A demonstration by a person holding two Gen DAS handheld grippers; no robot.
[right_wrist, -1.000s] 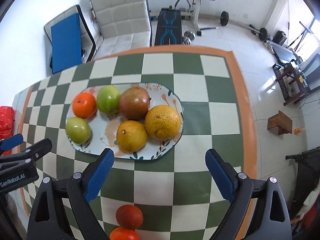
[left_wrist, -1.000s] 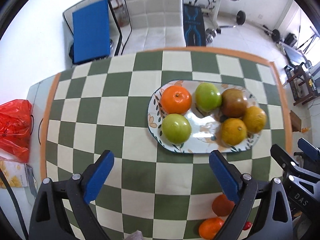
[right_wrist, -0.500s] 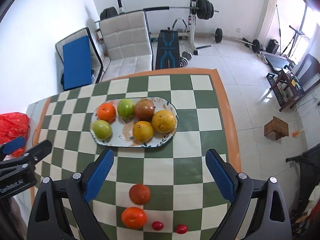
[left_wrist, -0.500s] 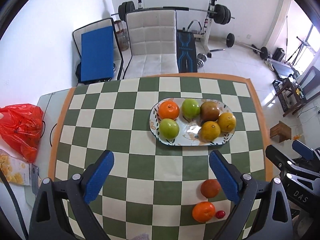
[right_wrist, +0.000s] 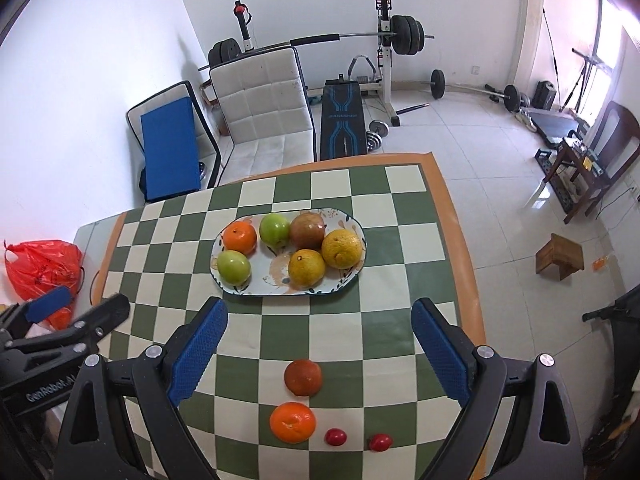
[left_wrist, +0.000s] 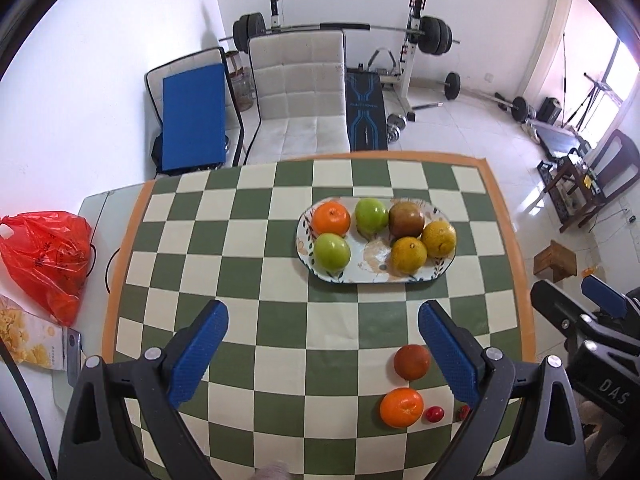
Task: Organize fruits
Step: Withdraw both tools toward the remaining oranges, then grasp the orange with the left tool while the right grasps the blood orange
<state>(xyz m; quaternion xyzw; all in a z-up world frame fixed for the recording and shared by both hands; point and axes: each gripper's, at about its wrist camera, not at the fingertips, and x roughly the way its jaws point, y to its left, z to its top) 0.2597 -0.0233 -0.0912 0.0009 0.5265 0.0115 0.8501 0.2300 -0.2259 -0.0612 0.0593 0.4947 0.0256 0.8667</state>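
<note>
Round orange, green and brown fruits [right_wrist: 304, 266] sit on the oval patterned ceramic plate [right_wrist: 260, 286] mid-cloth; a loose bright orange [right_wrist: 292, 422] lies nearer you. Your left gripper [left_wrist: 322, 354] and right gripper [right_wrist: 318, 350] gape, holding nothing.

Bright daylight floods in from the window [right_wrist: 612, 60] on the right – it's blown out, with glare on the floor tiles [right_wrist: 540, 196]. Fruit throws soft shadows. Heavy fisheye bending, black corners; focus is sharp across both views.
</note>
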